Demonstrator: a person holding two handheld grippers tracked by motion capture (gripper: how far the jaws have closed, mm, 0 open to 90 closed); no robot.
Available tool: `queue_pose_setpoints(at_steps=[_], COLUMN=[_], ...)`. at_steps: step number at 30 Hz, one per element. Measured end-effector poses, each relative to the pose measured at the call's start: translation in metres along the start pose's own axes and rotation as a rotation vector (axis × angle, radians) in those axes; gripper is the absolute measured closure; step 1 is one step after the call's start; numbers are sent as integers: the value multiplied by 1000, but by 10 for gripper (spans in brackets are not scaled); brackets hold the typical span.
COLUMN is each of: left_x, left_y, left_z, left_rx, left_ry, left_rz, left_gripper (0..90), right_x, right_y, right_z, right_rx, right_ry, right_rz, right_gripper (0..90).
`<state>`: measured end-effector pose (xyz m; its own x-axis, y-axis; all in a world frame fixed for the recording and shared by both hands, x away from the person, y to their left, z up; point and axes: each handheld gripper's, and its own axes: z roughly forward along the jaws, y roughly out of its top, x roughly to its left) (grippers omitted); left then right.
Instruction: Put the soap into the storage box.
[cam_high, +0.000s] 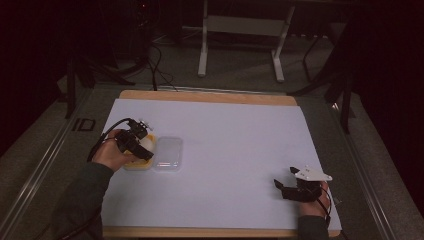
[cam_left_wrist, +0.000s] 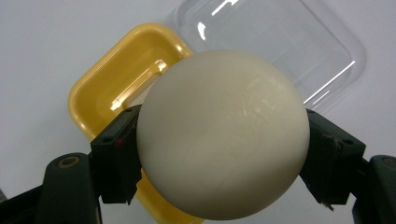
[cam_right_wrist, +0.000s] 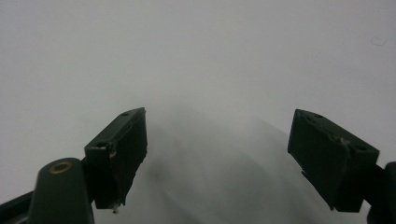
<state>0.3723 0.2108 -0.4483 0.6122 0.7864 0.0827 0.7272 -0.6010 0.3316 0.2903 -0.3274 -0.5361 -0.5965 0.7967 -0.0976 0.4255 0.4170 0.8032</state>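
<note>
I am holding a cream-white ball (cam_left_wrist: 223, 135) in my left tongs (cam_left_wrist: 223, 154), with one black jaw pressing on each side of it so it cannot roll away. It may be an egg or a smooth ball; I cannot tell which. I am holding it in the air right above the little yellow tray (cam_left_wrist: 100, 88), so I think I am either putting it in or taking it out. The clear lid (cam_left_wrist: 299, 42) is lying just beside the yellow tray on the white surface (cam_high: 235, 150), out of the way, so the tray is open at the top. From above, my left hand (cam_high: 111, 152) is sitting at the near left of the surface. My right tongs (cam_right_wrist: 219, 158) are wide apart and holding nothing. I am keeping them low over the bare white surface, well apart from the tray, so they are not getting in the way
</note>
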Motion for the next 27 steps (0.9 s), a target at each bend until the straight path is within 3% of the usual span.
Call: queue_pose_setpoints(at_steps=[15, 27], left_x=[18, 19], left_y=[-9, -5], left_z=[7, 22], left_rx=[28, 82], left_ry=[19, 23], left_rz=[-22, 7], left_gripper=[250, 249], right_x=[0, 0], right_y=[0, 0], right_z=[0, 0], right_rx=[0, -2], right_ry=[-3, -1], right_rz=[-1, 2], right_gripper=[197, 197])
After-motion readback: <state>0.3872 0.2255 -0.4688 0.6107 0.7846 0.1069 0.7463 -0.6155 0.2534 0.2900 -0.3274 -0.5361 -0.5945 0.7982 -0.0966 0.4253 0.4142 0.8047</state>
